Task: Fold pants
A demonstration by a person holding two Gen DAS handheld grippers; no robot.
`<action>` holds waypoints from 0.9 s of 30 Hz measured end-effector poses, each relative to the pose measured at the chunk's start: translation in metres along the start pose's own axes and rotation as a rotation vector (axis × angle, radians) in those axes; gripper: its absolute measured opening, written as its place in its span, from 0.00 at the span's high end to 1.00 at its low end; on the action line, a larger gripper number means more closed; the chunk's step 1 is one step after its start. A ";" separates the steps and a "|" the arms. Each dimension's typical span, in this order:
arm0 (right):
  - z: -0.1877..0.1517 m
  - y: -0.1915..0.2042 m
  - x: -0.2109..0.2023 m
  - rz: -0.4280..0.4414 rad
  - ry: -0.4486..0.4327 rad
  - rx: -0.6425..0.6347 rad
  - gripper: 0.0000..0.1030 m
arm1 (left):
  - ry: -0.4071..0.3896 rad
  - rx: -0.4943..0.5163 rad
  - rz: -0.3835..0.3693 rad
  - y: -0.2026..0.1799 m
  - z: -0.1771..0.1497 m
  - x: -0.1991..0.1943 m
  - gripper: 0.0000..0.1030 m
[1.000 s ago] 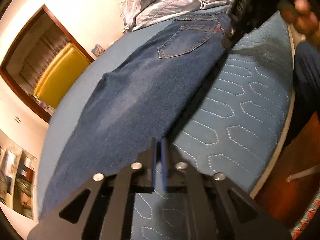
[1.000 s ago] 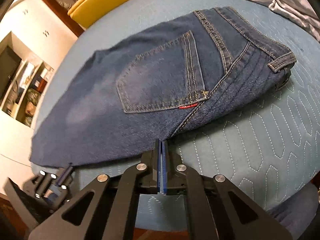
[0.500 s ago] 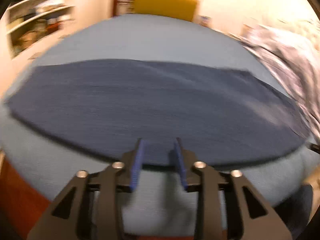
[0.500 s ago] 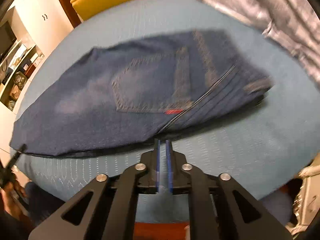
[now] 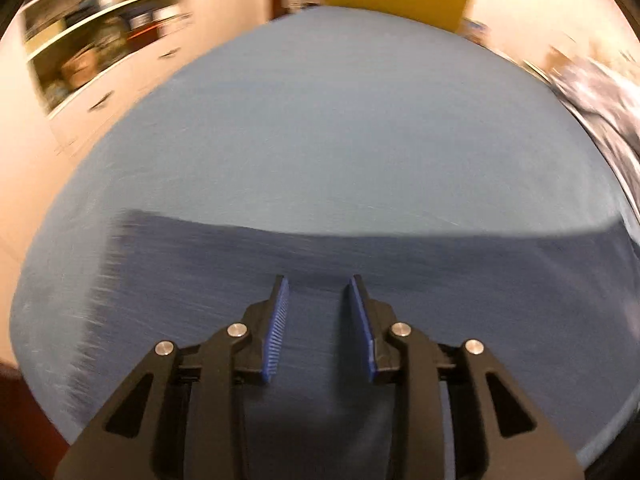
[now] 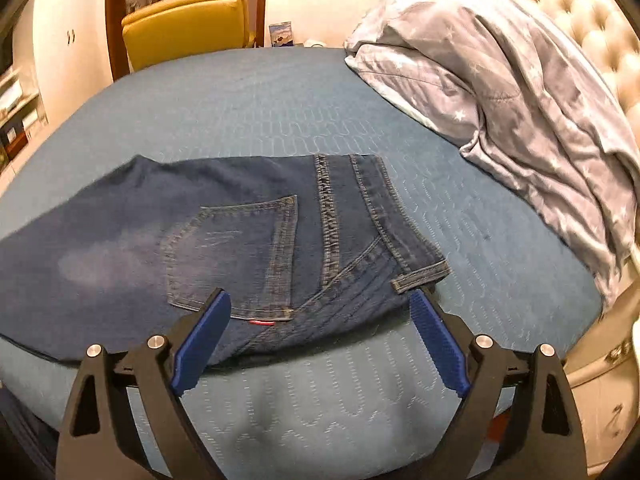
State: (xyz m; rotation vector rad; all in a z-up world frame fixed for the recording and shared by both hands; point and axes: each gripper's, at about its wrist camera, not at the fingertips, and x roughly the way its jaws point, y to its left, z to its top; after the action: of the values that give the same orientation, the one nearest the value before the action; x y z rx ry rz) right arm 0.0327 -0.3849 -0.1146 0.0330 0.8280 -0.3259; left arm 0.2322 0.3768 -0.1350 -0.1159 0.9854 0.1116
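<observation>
Two grippers are seen above a bed covered by a blue quilted bedspread (image 6: 280,128). The pants (image 6: 224,248), a pair of dark blue jeans, are laid flat on the bedspread along its near edge, folded in half lengthwise so that one back pocket (image 6: 236,256) faces up. The waistband (image 6: 400,232) is turned toward the headboard side of the bed, and the legs are stretched toward the foot side, out of the right wrist view.

The right gripper (image 6: 320,304) is held just above the seat of the jeans near the near edge of the bed. Its jaws are opening and already stand very wide; nothing is gripped between them, and the blue pads (image 6: 204,336) are apart from the cloth.

The left gripper (image 5: 319,284) is seen over the leg part of the pants (image 5: 400,264), close to the near edge. This view is blurred. Its jaws are partly open, with a clear gap between the blue pads (image 5: 276,332), and no cloth is pinched there.

A grey blanket with stars (image 6: 500,80) is heaped at the headboard end. A yellow chair (image 6: 188,24) is standing beyond the far edge of the bed.
</observation>
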 end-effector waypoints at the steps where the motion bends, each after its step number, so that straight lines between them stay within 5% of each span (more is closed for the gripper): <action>1: 0.001 0.001 0.003 -0.013 -0.003 0.001 0.14 | 0.002 -0.018 0.064 0.012 0.002 0.000 0.66; 4: 0.013 -0.008 0.017 -0.019 -0.003 0.012 0.14 | -0.035 -0.112 0.248 0.032 0.003 -0.015 0.57; 7: 0.046 -0.010 0.044 0.060 0.033 0.018 0.14 | -0.149 -0.130 0.206 0.003 -0.001 -0.042 0.44; 9: 0.071 0.001 0.063 0.085 0.021 -0.055 0.14 | -0.216 -0.017 0.160 -0.049 -0.009 -0.058 0.42; 12: 0.106 0.007 0.109 0.102 0.049 -0.128 0.16 | -0.219 0.065 0.001 -0.130 -0.022 -0.069 0.42; 15: 0.120 -0.023 0.162 0.012 0.147 -0.093 0.26 | -0.204 0.148 -0.122 -0.209 -0.034 -0.079 0.43; 18: 0.113 -0.055 0.190 0.120 0.201 -0.008 0.19 | -0.204 0.305 -0.245 -0.305 -0.044 -0.088 0.43; 24: 0.112 -0.077 0.154 0.204 0.088 0.088 0.19 | -0.198 0.581 -0.453 -0.521 -0.045 -0.088 0.43; 27: 0.101 -0.116 0.118 0.130 0.026 0.170 0.19 | -0.091 0.632 -0.558 -0.617 -0.054 -0.055 0.48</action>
State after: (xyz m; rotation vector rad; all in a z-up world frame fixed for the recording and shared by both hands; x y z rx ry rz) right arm 0.1445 -0.5430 -0.1207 0.2489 0.8179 -0.2732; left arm 0.2477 -0.2434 -0.0898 0.1959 0.8280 -0.6971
